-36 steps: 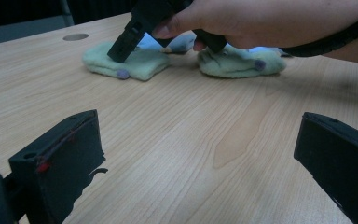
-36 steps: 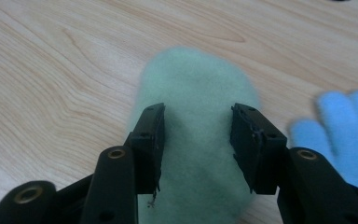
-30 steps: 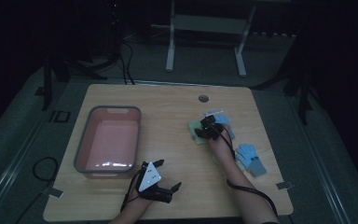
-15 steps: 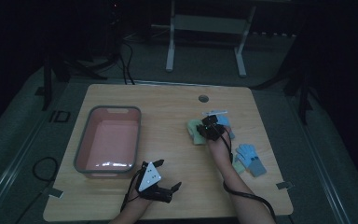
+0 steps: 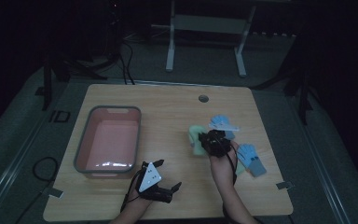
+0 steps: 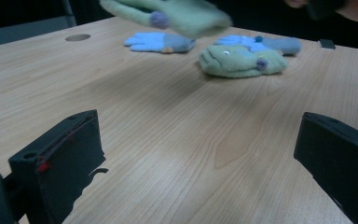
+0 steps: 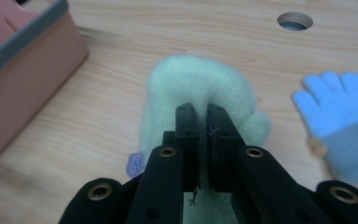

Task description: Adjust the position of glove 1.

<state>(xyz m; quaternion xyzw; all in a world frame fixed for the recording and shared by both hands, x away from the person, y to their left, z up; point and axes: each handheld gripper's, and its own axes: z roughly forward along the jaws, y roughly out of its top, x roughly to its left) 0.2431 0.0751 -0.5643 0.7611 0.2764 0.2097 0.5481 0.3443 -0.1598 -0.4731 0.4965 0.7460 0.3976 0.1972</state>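
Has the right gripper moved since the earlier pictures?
Yes. The right gripper, shut on a green mitten, moved toward the pink tub, away from the blue glove.

Readable marks: one

The letters "ID" stand on the floor [image 5: 58, 116], just left of the table's [image 5: 168, 100] far-left corner.

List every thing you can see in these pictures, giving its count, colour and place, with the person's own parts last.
Table: one, light wood, centre.
Bin: one, pink with grey rim, table's left.
Green mittens: two; one lifted, one lying on the table.
Blue gloves: two, table's right.
Round hole: one, far edge.
Left hand-held gripper: black, open, near edge.
Right hand-held gripper: black, shut on the lifted mitten.
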